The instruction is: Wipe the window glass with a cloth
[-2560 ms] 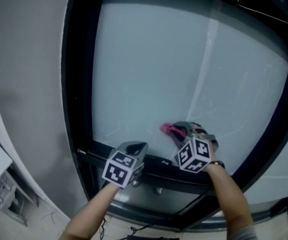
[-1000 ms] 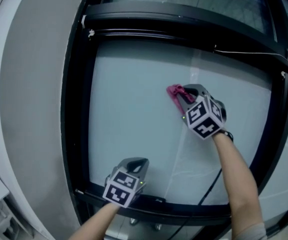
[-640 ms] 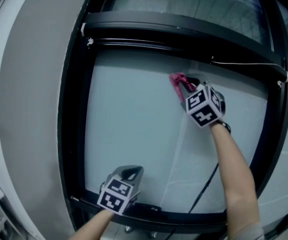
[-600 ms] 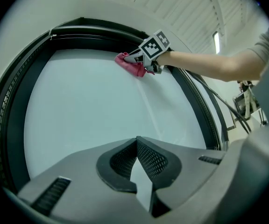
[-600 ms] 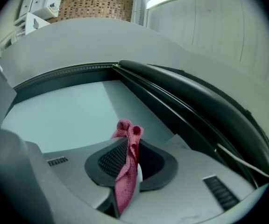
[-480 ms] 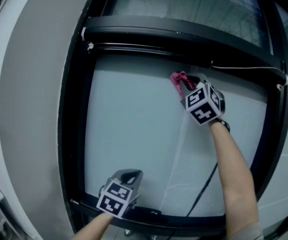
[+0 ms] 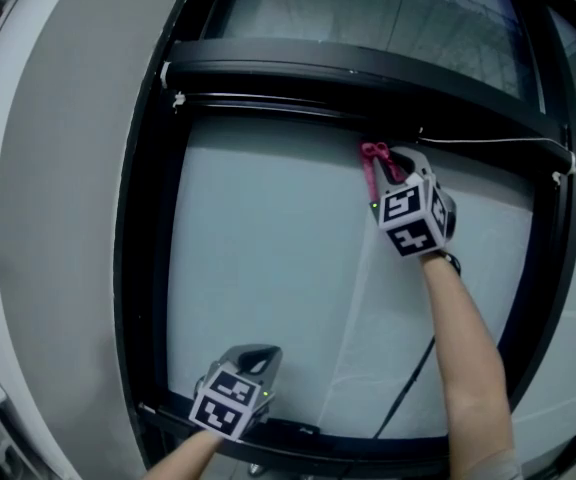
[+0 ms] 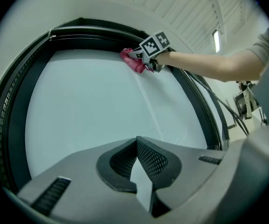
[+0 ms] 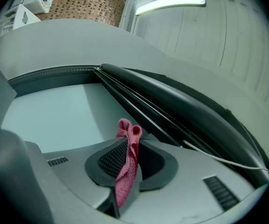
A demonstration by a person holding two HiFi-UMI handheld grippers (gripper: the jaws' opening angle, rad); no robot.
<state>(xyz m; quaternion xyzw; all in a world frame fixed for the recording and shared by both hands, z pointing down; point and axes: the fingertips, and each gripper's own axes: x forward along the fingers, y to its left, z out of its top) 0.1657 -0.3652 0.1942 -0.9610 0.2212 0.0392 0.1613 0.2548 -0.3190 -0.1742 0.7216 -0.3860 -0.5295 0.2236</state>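
- Resting at the pane's 6 o'clock edge, the left gripper (image 7: 251,360) has its jaws pressed together on nothing, well apart from the work.
- At 1 o'clock from it, the right gripper (image 7: 392,160) is the nearer one, with its jaws clenched on the pink cloth (image 7: 373,160).
- The cloth's long axis runs along those jaws, and its bunched end pokes toward 11 o'clock onto the window glass (image 7: 268,268).
- Just beyond, at 12 o'clock, sits the top frame bar (image 7: 348,68), so the next stroke likely heads toward 7 to 9 o'clock.
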